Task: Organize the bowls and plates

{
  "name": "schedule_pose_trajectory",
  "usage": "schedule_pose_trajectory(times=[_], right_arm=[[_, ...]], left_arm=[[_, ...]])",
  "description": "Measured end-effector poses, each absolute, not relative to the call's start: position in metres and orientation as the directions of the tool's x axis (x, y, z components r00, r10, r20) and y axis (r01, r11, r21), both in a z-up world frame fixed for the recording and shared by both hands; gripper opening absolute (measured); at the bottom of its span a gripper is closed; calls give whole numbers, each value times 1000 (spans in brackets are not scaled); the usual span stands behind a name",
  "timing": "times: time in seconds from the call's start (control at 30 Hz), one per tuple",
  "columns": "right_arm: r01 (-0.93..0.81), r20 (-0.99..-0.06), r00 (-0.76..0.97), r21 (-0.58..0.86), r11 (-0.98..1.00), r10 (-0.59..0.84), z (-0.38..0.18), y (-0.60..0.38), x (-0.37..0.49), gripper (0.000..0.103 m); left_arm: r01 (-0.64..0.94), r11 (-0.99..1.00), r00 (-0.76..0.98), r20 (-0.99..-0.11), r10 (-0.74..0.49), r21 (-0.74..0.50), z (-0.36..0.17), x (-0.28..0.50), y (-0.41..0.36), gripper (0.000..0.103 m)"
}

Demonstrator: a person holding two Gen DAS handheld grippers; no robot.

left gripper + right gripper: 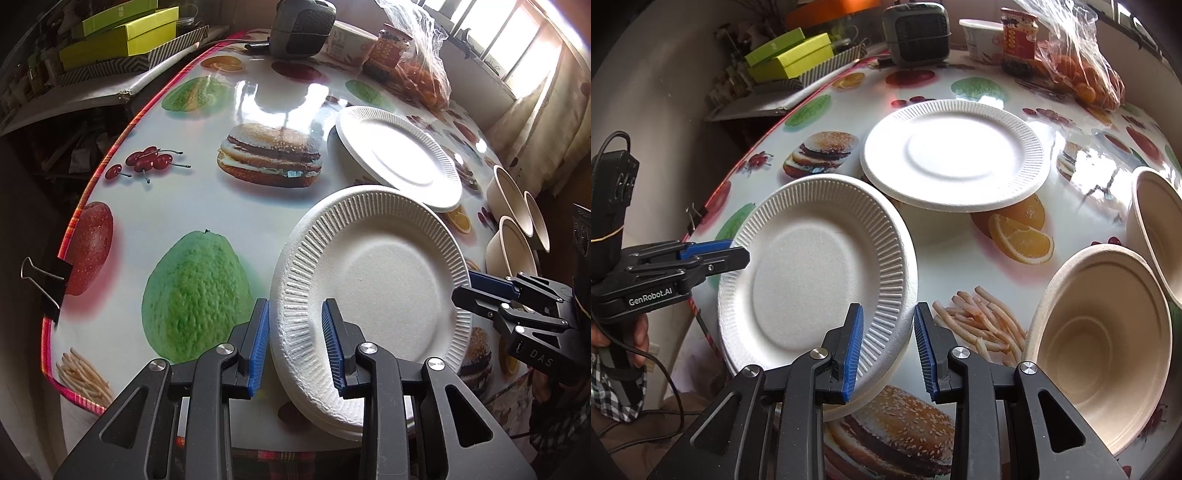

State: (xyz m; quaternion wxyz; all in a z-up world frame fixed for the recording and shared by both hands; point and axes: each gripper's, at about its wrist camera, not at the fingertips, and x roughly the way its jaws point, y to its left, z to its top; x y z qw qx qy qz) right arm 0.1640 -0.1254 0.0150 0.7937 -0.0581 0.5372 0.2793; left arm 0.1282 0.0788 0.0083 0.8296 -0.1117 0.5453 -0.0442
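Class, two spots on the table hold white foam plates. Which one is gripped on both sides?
The near stack of plates: the left hand-held gripper and right hand-held gripper both clamp its rim. The far plate is untouched.

**Colours and patterns on my table**

My grippers: black frames, blue ribbed pads [258, 343]. Near plate [369, 280]: white foam, ridged rim, plain centre. Far plate [955, 155]: white, same ridged rim. Bowls [1100, 343]: pale beige, unprinted. Tablecloth [155, 206]: glossy white, printed with burgers, green fruit, red cherries, red apple, orange slices, yellow fries; red plaid edge. Binder clip [48, 280]: black, silver handles. Boxes [122, 37]: lime green. Jar [1019, 40]: red label.
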Motion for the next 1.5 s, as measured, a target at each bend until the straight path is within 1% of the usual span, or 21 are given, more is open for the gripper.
schedule_pose_trajectory(times=[0.07, 0.13, 0.4, 0.53, 0.73, 1.17, 1.2, 1.33, 1.5], right_arm=[[-507, -885, 265, 210, 836, 383, 14, -126, 164, 28], [-509, -884, 263, 212, 834, 386, 14, -125, 164, 28], [-513, -884, 262, 212, 832, 388, 14, -123, 164, 31], [-517, -883, 264, 209, 830, 387, 14, -121, 163, 36], [-509, -881, 274, 206, 836, 385, 16, -124, 165, 38], [-511, -871, 304, 193, 838, 386, 27, -126, 171, 40], [-511, -869, 311, 189, 838, 386, 28, -127, 171, 41], [-514, -857, 343, 171, 840, 385, 38, -130, 175, 49], [-496, -841, 378, 170, 851, 388, 48, -138, 186, 51]], left_arm=[[-47, 972, 401, -895, -194, -231, 8, 128, 79, 31], [-47, 971, 399, -896, -196, -234, 7, 128, 79, 34], [-48, 975, 406, -896, -181, -219, 7, 127, 78, 34], [-48, 975, 409, -895, -180, -217, 7, 127, 78, 35], [-45, 978, 416, -893, -169, -206, 10, 129, 78, 35], [-40, 980, 426, -890, -161, -196, 18, 136, 76, 36], [-39, 980, 427, -890, -162, -197, 19, 137, 76, 36], [-33, 978, 441, -881, -171, -206, 24, 143, 76, 36], [-27, 977, 452, -874, -177, -212, 30, 156, 74, 36]])
